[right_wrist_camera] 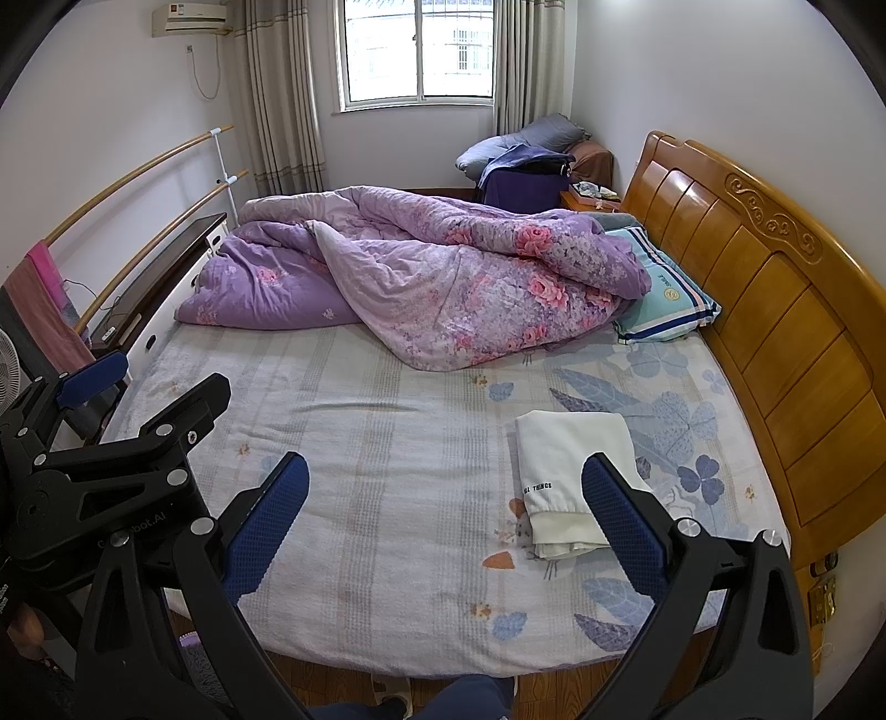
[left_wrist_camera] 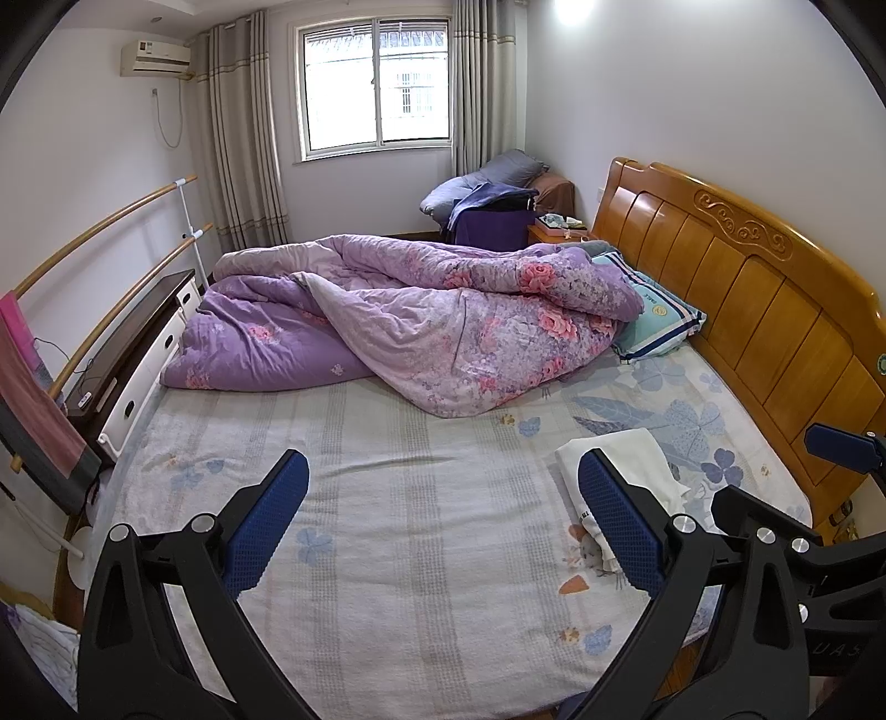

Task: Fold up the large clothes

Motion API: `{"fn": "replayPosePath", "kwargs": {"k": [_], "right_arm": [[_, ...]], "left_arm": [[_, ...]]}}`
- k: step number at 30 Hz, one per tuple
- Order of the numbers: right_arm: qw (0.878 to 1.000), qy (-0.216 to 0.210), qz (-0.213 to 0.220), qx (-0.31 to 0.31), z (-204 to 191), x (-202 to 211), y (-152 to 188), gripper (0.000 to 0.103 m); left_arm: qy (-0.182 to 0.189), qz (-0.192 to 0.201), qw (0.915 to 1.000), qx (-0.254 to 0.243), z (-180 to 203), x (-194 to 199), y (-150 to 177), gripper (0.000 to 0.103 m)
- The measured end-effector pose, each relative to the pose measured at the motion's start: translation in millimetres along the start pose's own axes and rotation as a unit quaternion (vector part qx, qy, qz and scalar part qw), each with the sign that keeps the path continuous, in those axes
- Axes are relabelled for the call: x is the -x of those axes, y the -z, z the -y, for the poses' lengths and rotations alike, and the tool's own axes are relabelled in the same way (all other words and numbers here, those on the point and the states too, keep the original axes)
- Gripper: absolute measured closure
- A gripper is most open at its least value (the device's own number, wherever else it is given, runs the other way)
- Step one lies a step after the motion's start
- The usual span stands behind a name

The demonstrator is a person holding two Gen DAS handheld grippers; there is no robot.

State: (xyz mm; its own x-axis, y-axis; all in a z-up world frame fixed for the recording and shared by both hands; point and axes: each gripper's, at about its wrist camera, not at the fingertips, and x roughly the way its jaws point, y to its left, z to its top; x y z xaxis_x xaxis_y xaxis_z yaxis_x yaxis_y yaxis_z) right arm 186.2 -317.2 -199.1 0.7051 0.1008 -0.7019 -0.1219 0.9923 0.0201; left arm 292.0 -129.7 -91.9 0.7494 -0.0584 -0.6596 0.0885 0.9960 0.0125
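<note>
Daylit window [left_wrist_camera: 376, 88], white walls, wooden headboard [left_wrist_camera: 736, 293] beside bed.

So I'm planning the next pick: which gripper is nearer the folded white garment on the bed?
Right. The right gripper hovers open just short of the folded white garment, its right finger overlapping it in view. The left gripper, also open, sits further left of it.

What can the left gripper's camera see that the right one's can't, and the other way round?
Only the left view: a white cloth pile at its bottom left. Only the right view: a fan at the left edge and the garment's printed lettering. Both: the folded white garment on the bed, purple quilt, wooden headboard, window.
</note>
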Motion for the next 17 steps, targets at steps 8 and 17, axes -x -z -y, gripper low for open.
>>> {"fn": "replayPosePath", "kwargs": {"k": [8, 17], "right_arm": [[1.0, 0.0, -0.002, 0.0, 1, -2, 0, 0.008], [0.999, -0.019, -0.03, -0.004, 10, -18, 19, 0.008]], "left_arm": [[0.002, 0.0, 1.0, -0.001, -2, -2, 2, 0.005], [0.008, -0.035, 0.9992, 0.017, -1, -18, 20, 0.005]]}}
